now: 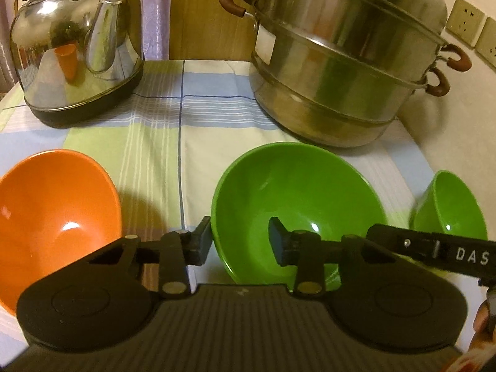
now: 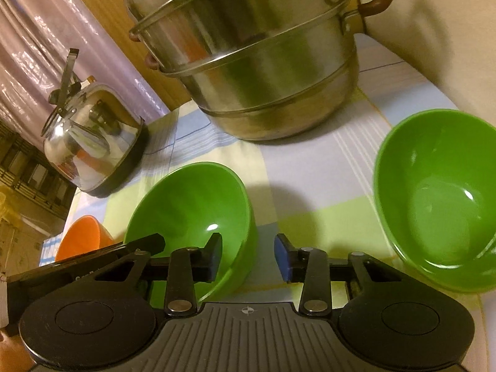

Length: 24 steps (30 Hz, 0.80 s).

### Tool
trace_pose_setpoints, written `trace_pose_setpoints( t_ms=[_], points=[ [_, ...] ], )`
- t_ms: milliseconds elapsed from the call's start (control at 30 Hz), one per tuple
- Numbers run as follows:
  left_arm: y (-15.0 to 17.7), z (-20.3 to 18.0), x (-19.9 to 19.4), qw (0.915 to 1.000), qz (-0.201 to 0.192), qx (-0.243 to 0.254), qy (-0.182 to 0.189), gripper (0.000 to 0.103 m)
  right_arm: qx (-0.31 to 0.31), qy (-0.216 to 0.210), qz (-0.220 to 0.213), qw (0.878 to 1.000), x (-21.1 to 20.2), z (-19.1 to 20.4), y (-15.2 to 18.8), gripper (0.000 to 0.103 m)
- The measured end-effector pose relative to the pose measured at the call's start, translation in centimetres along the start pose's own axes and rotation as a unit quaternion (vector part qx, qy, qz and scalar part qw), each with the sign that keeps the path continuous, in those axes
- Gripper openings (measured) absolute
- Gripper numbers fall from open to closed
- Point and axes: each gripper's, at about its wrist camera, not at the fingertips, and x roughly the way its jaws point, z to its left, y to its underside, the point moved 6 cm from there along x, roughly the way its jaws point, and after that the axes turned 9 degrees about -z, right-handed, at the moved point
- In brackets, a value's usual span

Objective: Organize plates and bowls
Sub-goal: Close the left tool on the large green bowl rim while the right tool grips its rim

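**Three bowls on checked cloth, both grippers at the middle one**

While neither pad presses yet, the left gripper straddles the near-left rim of the middle green bowl, jaws narrowed; the right gripper straddles its near-right rim likewise. Orange bowl beside it on the left, second green bowl on the right. Kettle and steamer pot stand behind, on the tablecloth.

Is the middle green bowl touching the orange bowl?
Apart. In the left wrist view, a strip of checked tablecloth lies plainly between the orange bowl and the middle green bowl.
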Motion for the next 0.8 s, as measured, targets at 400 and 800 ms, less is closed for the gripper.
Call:
trace_pose_setpoints(
  t_ms=[400, 800],
  points=[
    [-0.2, 0.1, 1.1, 0.999, 0.018, 0.032, -0.026, 0.01, -0.013, 0.018, 0.014, 1.0, 1.9, 0.4, -0.1, 0.013],
    [0.1, -0.1, 0.3, 0.999, 0.038, 0.022, -0.006, 0.006, -0.014, 0.032, 0.02, 0.999, 0.5, 0.0, -0.2, 0.012]
  ],
)
